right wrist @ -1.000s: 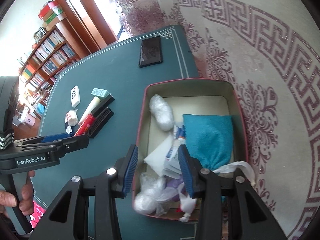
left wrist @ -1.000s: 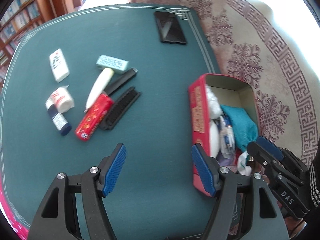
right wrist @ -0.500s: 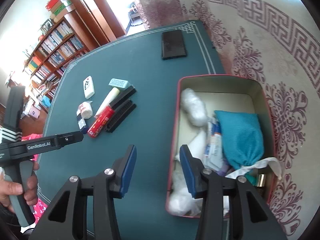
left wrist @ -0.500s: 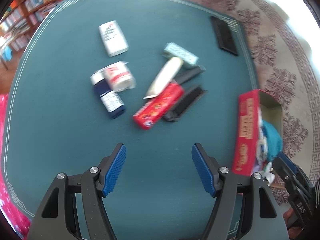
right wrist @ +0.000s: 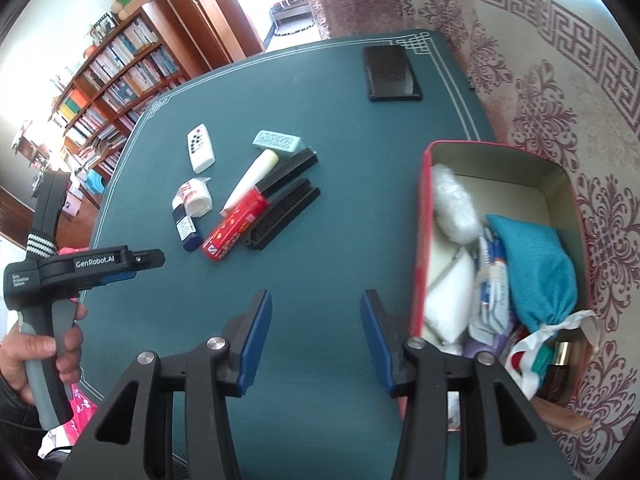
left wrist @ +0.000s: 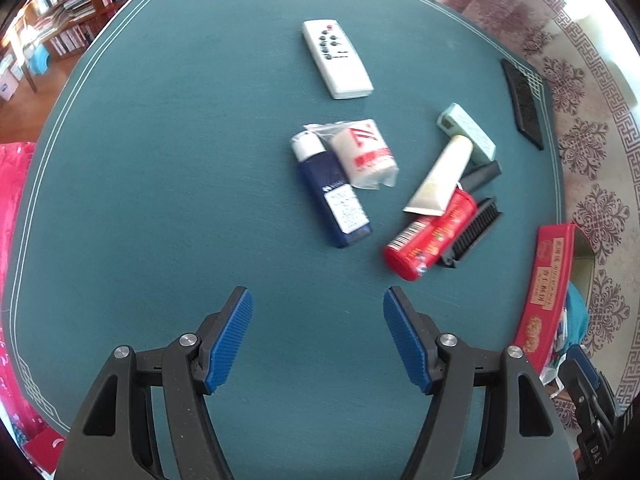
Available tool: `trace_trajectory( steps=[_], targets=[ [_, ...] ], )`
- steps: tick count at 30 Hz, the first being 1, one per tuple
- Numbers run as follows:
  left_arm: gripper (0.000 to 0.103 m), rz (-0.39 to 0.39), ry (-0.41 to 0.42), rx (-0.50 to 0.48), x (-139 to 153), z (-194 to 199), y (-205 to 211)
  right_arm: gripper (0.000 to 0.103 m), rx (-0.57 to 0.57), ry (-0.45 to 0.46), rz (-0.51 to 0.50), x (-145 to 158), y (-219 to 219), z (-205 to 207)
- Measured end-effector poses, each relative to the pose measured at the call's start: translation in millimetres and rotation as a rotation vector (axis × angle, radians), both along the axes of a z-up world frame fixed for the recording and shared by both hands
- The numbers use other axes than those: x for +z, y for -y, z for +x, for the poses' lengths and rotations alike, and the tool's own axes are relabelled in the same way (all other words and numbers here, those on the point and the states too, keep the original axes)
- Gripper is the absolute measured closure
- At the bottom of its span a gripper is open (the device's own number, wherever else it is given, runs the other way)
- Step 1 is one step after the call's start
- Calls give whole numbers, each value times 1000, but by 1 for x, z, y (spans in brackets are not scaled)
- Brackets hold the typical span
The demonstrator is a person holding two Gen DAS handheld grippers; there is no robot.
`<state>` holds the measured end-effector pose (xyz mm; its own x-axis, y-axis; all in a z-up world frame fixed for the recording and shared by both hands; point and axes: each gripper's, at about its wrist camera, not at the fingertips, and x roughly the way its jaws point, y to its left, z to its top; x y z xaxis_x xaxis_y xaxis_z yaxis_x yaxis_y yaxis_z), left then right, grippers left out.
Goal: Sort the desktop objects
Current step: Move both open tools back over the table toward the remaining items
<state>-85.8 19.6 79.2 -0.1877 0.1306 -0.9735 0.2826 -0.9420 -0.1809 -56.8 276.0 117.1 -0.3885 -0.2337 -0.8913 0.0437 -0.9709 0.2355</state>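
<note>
My left gripper (left wrist: 317, 304) hangs open and empty over bare green felt, just short of a loose cluster. In the cluster lie a dark blue bottle (left wrist: 332, 192), a wrapped white roll (left wrist: 368, 156), a cream tube (left wrist: 440, 180), a red tube (left wrist: 432, 236), a black comb (left wrist: 472, 232) and a mint brush (left wrist: 466, 132). A white remote (left wrist: 338, 60) lies beyond them. My right gripper (right wrist: 316, 300) is open with nothing between its pads, above the felt just left of the red tin (right wrist: 424, 240). The tin holds a teal pouch (right wrist: 532, 268) and several white packets.
A black flat slab (right wrist: 392, 74) lies near the table's far right corner. A person's hand (right wrist: 40, 356) holds the left gripper's handle at the table's left edge. Patterned carpet (right wrist: 560, 80) runs along the right side, and bookshelves (right wrist: 120, 72) stand at the far left.
The left gripper has swung left, away from the tin, and lower over the cluster. The right gripper has slid left off the tin to the felt beside it, with its jaws slightly wider.
</note>
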Motion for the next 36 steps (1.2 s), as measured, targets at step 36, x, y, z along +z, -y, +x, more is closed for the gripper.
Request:
trace_trajectory(
  steps=[36],
  targets=[
    [32,-2,3,-167,-52,-79,-9,52,-9,141,-50,-41,96,-71]
  ],
)
